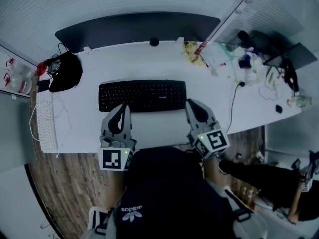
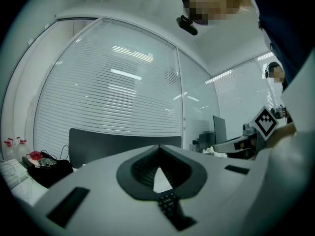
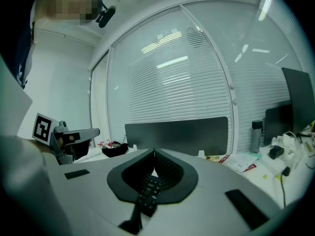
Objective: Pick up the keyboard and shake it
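Observation:
A black keyboard [image 1: 142, 95] lies flat on the white desk [image 1: 154, 126], in the middle of the head view. My left gripper [image 1: 123, 105] is shut and empty, its tip over the keyboard's front edge, left of centre. The right gripper [image 1: 191, 102] is also shut and empty, with its tip at the keyboard's front right corner. Whether either tip touches the keyboard I cannot tell. In the left gripper view the left gripper [image 2: 158, 147] has its jaws together, with keyboard keys [image 2: 167, 203] showing below them. The right gripper [image 3: 154, 152] looks the same, with keys [image 3: 146, 193] below.
A white keyboard [image 1: 46, 121] and a black bag [image 1: 65, 71] lie at the desk's left end. A dark partition [image 1: 139, 29] runs along the back. Papers, cables and small items [image 1: 246, 59] crowd the right end. A person [image 1: 271, 180] sits at the lower right.

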Demonstrator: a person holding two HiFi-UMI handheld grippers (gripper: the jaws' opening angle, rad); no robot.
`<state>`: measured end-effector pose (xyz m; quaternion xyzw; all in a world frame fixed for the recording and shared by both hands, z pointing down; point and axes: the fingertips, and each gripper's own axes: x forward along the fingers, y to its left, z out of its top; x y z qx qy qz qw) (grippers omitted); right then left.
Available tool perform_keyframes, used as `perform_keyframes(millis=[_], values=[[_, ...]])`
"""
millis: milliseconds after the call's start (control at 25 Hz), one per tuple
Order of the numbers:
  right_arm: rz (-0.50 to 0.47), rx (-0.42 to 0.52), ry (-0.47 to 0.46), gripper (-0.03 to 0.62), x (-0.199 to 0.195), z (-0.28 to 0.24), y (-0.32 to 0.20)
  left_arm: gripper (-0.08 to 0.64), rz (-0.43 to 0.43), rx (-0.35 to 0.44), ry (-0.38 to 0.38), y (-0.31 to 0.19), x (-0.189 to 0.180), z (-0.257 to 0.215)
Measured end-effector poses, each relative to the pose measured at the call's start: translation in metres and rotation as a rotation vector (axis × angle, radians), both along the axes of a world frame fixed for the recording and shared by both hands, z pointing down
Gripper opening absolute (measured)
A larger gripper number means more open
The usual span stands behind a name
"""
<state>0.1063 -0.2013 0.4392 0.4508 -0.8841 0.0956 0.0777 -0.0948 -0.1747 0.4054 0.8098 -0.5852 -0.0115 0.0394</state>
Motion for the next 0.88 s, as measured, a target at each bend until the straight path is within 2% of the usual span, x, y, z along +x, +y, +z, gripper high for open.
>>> perform_keyframes(millis=[160,360,880], values=[[-0.004,-0.015,-0.005,0.005,-0.003,0.004,-0.002,0.005,-0.035,0.000,-0.006,0.000,-0.012,-0.001],[-0.011,-0.025,0.001,0.005,-0.005,0.009,-0.005,0.005,-0.051,-0.031,-0.056,-0.002,-0.026,0.010],[0.051,-0.110,0.023,0.005,0.019,0.041,-0.036,0.006,-0.155,-0.189,-0.073,-0.005,-0.084,0.066]])
